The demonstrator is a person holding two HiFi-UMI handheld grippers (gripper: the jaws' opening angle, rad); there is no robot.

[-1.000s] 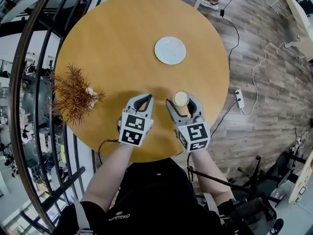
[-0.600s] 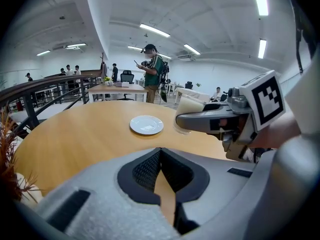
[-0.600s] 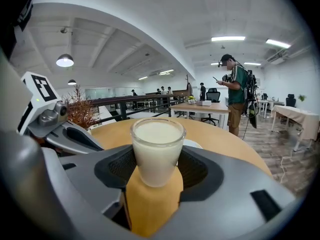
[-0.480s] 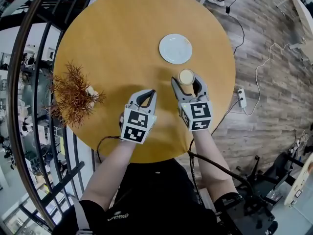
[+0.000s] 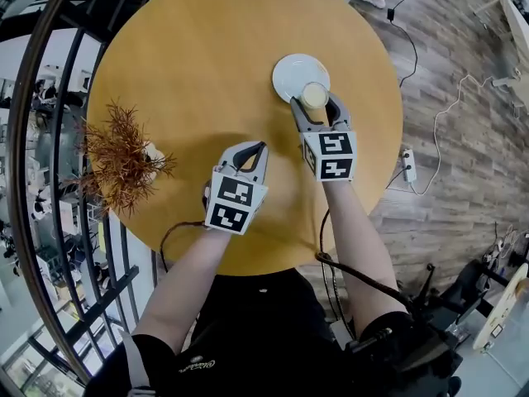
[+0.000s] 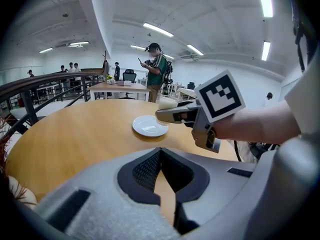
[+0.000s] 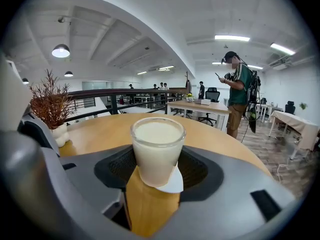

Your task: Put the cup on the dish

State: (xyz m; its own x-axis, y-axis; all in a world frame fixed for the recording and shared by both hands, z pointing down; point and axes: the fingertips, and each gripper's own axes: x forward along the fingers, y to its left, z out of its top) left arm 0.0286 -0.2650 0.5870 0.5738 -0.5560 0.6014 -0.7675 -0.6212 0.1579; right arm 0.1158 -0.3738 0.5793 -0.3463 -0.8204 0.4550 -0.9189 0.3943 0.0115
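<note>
Milky-white and brimful, the cup (image 5: 314, 95) gripped in the right claw (image 5: 316, 106) hangs over the dish's (image 5: 289, 70) five o'clock rim, where lowering could tip it; left claw (image 5: 250, 150) pinched together, empty.

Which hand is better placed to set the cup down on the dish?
Right: the right tongs grip the cup at the near rim of the dish; the left tongs are shut, empty, farther back.

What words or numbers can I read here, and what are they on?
No words or numbers can be read.
Shirt: tiny pale print, too blurred to read.
Left gripper and right gripper: black-and-white square markers only, no letters.
Cup: no label.
</note>
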